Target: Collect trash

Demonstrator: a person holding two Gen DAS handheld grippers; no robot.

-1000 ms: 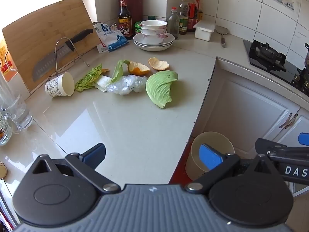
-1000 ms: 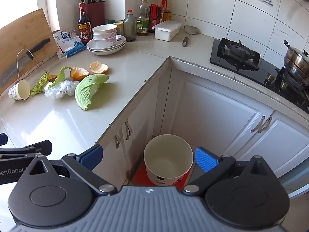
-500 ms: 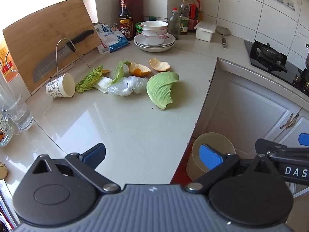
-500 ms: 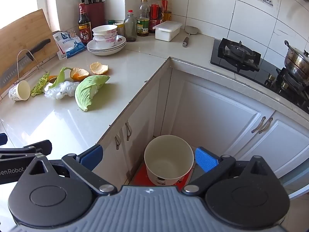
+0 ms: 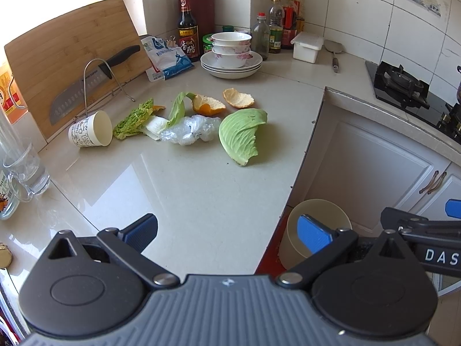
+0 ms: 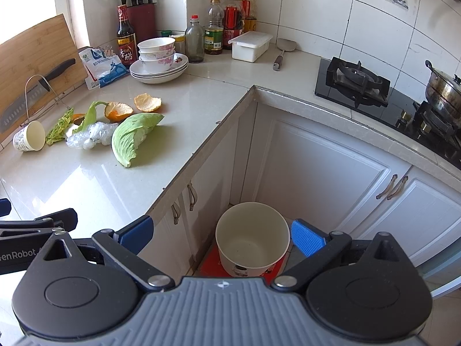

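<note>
White tiled walls (image 6: 331, 14), pale glossy L-shaped countertop (image 6: 86, 178) catching bright daylight from the left (source blown out), white panelled cabinet doors (image 6: 317, 173) with curved handles, black gas hob (image 6: 357, 86) at right, red mat on the floor (image 6: 210, 262)

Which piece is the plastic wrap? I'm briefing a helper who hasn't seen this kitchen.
On the pale counter, find the row of scraps in front of the leaning cutting board. The plastic wrap lies mid-row, between the big cabbage leaf and the tipped paper cup. It alone is clear and crinkled.
</note>
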